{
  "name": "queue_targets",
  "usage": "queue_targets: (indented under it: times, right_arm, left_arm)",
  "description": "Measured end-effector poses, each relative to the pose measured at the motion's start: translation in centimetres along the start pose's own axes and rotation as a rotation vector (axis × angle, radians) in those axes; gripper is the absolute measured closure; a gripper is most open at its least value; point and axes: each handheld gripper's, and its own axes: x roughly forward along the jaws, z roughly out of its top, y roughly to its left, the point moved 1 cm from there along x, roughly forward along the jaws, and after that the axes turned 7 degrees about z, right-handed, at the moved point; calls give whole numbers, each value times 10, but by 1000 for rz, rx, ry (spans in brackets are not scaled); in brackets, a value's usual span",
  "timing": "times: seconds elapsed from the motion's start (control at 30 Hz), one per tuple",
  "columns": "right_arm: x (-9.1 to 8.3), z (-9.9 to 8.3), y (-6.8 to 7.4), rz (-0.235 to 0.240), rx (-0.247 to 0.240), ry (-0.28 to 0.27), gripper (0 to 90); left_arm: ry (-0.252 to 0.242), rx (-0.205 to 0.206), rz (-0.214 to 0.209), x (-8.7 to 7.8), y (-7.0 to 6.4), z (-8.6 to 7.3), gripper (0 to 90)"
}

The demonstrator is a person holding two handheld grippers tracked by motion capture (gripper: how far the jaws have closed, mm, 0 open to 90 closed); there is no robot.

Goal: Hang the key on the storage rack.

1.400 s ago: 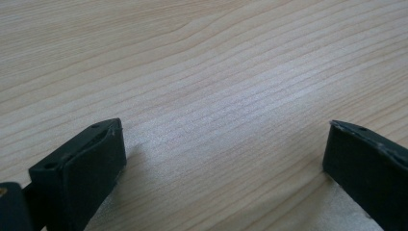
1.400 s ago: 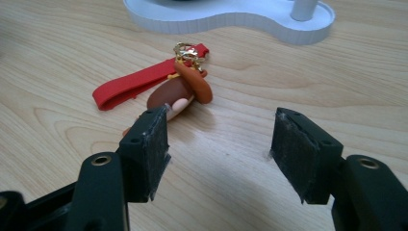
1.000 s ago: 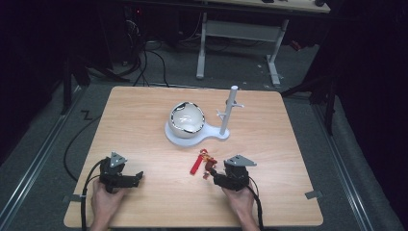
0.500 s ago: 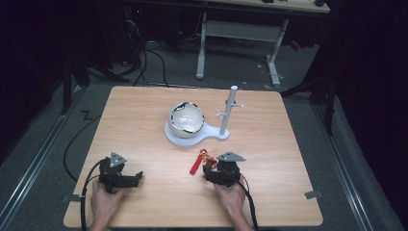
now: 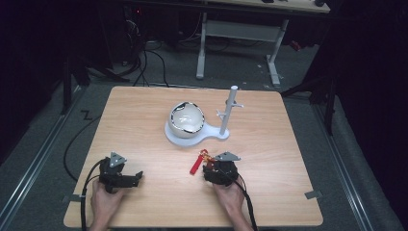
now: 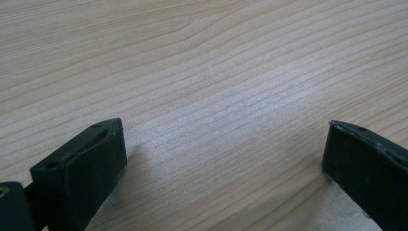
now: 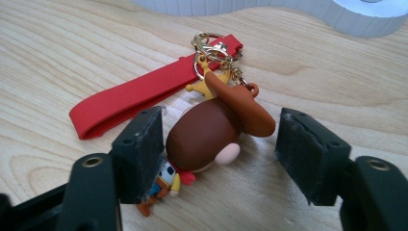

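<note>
A keychain lies on the wooden table: a small cowboy figure (image 7: 211, 134) with a brown hat, clipped by a gold ring to a red strap (image 7: 130, 98). In the high view the red strap (image 5: 196, 165) lies just left of my right gripper (image 5: 209, 167). That right gripper (image 7: 219, 144) is open, with its jaws on either side of the figure; one jaw is close against the figure and the other stands apart. My left gripper (image 5: 139, 177) rests near the front left of the table. Bare wood lies between the open jaws of the left gripper (image 6: 221, 154).
Behind the keychain stands a white base (image 5: 178, 137) carrying a white bowl (image 5: 187, 117) and an upright white post (image 5: 229, 109) with short pegs. The edge of the white base (image 7: 337, 17) runs along the top of the right gripper view. A desk frame stands beyond the table.
My right gripper has moved left and a little forward, bringing its open jaws around the keychain figure. The left gripper has stayed put.
</note>
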Motion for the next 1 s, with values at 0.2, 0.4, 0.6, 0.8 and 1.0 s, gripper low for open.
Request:
queue_targets:
  times: [0.2, 0.4, 0.6, 0.8, 1.0]
  right_arm:
    - [-4, -1, -6, -17, -16, 17, 398]
    - [-6, -2, -11, -7, -22, 11, 457]
    - [-7, -2, -13, -12, -27, 15, 459]
    - [-10, -4, -18, -33, -23, 24, 378]
    - [-12, -5, -20, -23, -22, 23, 451]
  left_arm:
    - [0, 0, 0, 0, 0, 0, 20]
    - [0, 0, 0, 0, 0, 0, 20]
    - [0, 0, 0, 0, 0, 0, 20]
    - [0, 0, 0, 0, 0, 0, 20]
    - [0, 0, 0, 0, 0, 0, 20]
